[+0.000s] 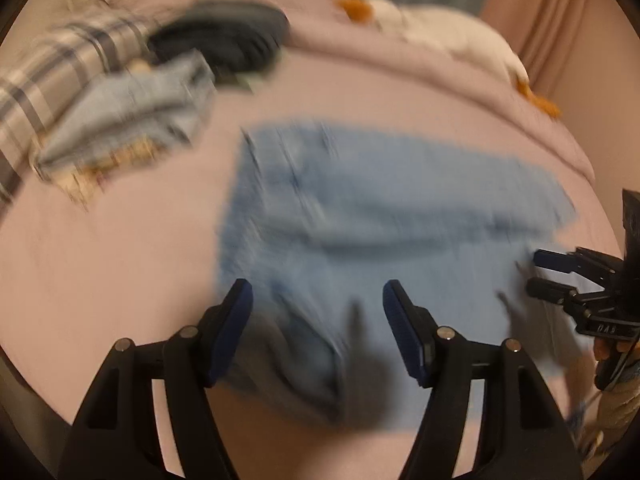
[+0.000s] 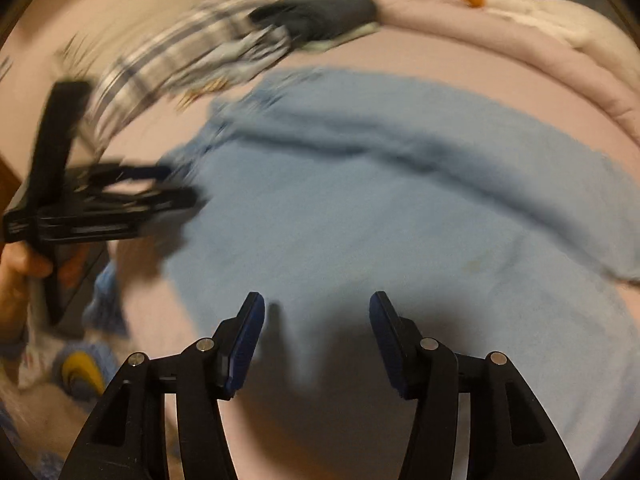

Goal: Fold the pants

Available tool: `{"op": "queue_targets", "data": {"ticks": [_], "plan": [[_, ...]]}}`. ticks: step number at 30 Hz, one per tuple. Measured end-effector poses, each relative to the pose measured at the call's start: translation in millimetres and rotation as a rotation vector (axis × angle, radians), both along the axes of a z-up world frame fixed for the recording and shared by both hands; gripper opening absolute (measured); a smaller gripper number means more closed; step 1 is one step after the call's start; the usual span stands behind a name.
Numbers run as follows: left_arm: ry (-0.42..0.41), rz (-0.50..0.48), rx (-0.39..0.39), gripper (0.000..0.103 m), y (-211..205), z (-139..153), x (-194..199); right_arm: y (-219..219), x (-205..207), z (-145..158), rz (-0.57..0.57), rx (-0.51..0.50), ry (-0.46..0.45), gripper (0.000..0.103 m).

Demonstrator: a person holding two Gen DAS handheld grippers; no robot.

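- Pants [image 2: 360,200] spread on bed [image 1: 100,280], one fold lengthwise apparently done.
- Left hand-held gripper [image 1: 318,300] apart, empty, above pants.
- Right hand-held gripper [image 2: 316,312] apart, empty, above pants.
- Remaining: crosswise folds.

Light blue pants [image 1: 384,216] lie on a pale pink bed [image 1: 100,264]. Beyond the pants: a grey-and-cream plaid cloth [image 1: 52,76], a dark navy bundle [image 1: 224,40], a white-and-orange plush [image 1: 440,28].
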State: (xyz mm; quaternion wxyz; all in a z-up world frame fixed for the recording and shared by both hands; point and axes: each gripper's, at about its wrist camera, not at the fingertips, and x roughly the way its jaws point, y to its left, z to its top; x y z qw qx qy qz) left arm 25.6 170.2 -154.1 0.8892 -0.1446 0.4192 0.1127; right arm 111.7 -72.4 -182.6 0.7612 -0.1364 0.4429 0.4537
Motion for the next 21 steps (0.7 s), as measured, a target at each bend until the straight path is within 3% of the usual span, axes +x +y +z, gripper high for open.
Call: {"op": "queue_targets", "data": {"ticks": [4,7,12,17,21], "plan": [[-0.044,0.036,0.005,0.073,37,8,43,7,47,18,-0.046,0.047,-0.069,0.055],[-0.002,0.038,0.011,0.072,65,-8,79,29,74,21,-0.038,0.039,-0.122,0.06],[0.064,0.025,-0.028,0.071,93,-32,116,79,137,12,-0.006,-0.051,-0.181,0.06],[0.089,-0.07,-0.065,0.07,101,-41,142,78,164,1,0.082,-0.135,-0.184,0.06],[0.139,-0.106,-0.116,0.057,106,-54,148,93,177,-16,0.176,-0.237,-0.164,0.06]]}}
